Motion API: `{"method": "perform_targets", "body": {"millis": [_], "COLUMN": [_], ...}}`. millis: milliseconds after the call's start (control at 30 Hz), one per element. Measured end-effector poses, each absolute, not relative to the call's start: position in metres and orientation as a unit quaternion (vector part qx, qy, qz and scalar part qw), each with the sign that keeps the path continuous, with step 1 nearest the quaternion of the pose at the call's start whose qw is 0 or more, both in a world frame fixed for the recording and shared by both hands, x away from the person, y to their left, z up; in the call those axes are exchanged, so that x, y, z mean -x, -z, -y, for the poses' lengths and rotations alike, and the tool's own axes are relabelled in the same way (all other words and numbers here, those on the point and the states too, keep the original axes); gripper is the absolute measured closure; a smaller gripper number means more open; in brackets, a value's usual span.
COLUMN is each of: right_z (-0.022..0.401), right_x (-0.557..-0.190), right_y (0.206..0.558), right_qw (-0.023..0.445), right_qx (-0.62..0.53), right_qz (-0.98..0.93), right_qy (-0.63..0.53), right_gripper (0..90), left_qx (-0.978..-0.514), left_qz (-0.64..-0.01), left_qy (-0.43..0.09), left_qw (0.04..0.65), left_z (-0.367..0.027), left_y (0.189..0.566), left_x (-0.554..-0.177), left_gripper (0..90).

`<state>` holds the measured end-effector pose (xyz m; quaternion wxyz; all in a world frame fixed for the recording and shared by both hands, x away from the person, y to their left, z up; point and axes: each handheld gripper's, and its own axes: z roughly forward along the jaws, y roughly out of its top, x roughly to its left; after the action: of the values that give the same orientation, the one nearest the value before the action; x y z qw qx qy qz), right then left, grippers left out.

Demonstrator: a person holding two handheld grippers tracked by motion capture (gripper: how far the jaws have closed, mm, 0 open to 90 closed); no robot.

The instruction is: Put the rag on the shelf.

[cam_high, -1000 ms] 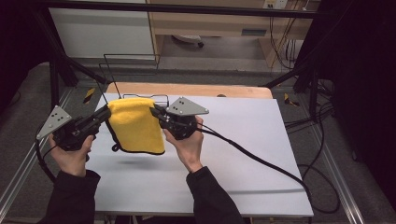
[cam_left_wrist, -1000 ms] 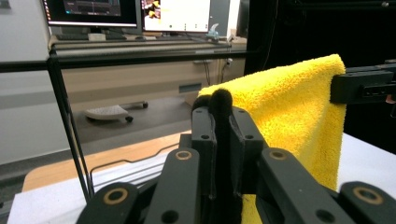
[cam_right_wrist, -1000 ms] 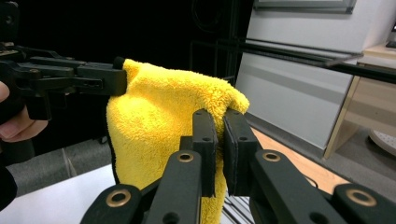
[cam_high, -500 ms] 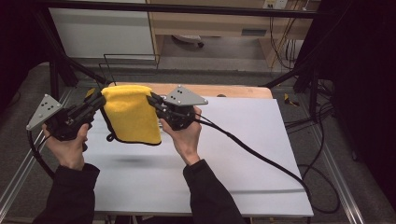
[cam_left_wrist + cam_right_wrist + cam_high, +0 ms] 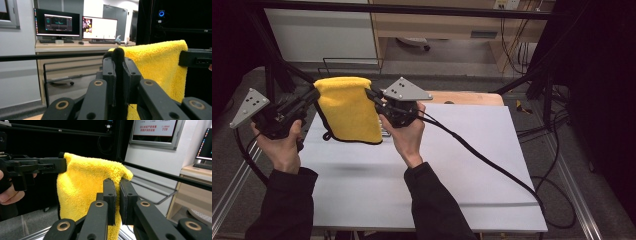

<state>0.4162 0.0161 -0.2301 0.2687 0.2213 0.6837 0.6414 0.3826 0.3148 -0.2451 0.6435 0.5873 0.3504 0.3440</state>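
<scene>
A yellow terry towel (image 5: 349,107) with a dark trim hangs in the air above the white table (image 5: 452,165), folded over and stretched between both grippers. My left gripper (image 5: 316,92) is shut on its upper left corner; in the left gripper view the jaws pinch the towel's dark edge (image 5: 118,53) and the yellow towel (image 5: 160,67) spreads to the right. My right gripper (image 5: 371,94) is shut on the upper right corner; in the right gripper view the towel (image 5: 85,192) hangs to the left of the closed jaws, with the left gripper (image 5: 59,165) beyond.
A wooden board (image 5: 467,97) lies at the table's far edge. A black wire rack (image 5: 352,65) stands behind the towel. A thick black cable (image 5: 482,157) runs across the table from the right gripper. Dark frame posts flank the table; desks with monitors (image 5: 75,25) stand farther off.
Both hands have lifted the towel higher above the table and carried it slightly away from the person. Both grips on its corners are unchanged.
</scene>
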Motion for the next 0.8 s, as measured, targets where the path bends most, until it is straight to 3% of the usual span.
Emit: {"method": "perform_targets", "body": {"millis": [800], "right_z": [-0.035], "right_x": [-0.438], "right_y": [0.185], "right_qw": [0.299], "right_qx": [-0.216], "right_qz": [-0.665], "right_qy": [-0.650], "right_gripper": [85.0], "left_qx": [-0.559], "left_qz": [-0.353], "left_qy": [-0.362], "left_qw": [0.657], "left_z": [-0.326], "left_y": [0.202], "left_x": [-0.408], "left_gripper": [81.9]}}
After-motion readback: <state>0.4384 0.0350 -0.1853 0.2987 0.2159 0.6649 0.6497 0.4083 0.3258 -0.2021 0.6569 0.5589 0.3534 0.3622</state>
